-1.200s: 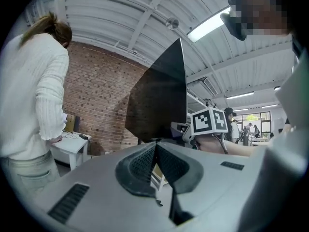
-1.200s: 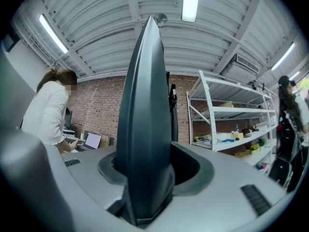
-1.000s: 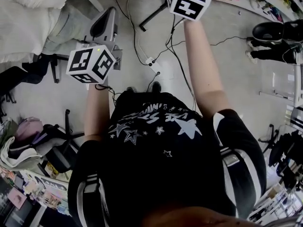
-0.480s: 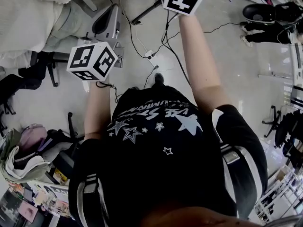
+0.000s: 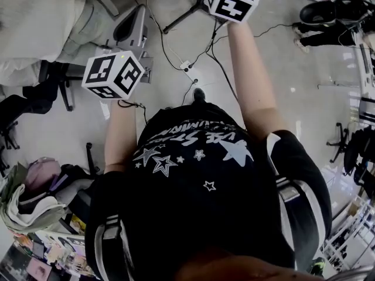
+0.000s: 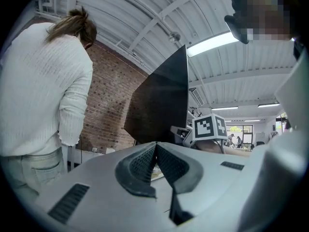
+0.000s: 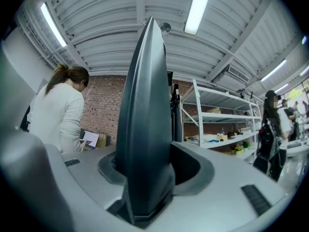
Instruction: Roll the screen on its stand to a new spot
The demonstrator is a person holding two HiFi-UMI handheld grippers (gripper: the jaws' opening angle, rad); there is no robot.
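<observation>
Both bare forearms reach forward from the torso, the right arm (image 5: 252, 81) stretched further out than the bent left arm (image 5: 120, 136). The left hand-held gripper (image 6: 155, 148) points upward, its jaws closed together on nothing. The right hand-held gripper (image 7: 145, 170), also tilted upward, is clamped on the thin edge of the screen (image 7: 145, 91).

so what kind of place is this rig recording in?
Looks like an open lab or workshop in an industrial-type building, probably: bare brick wall, ridged metal ceiling with strip lights, white open shelving stacked with small items, and cables trailing over the floor.
</observation>
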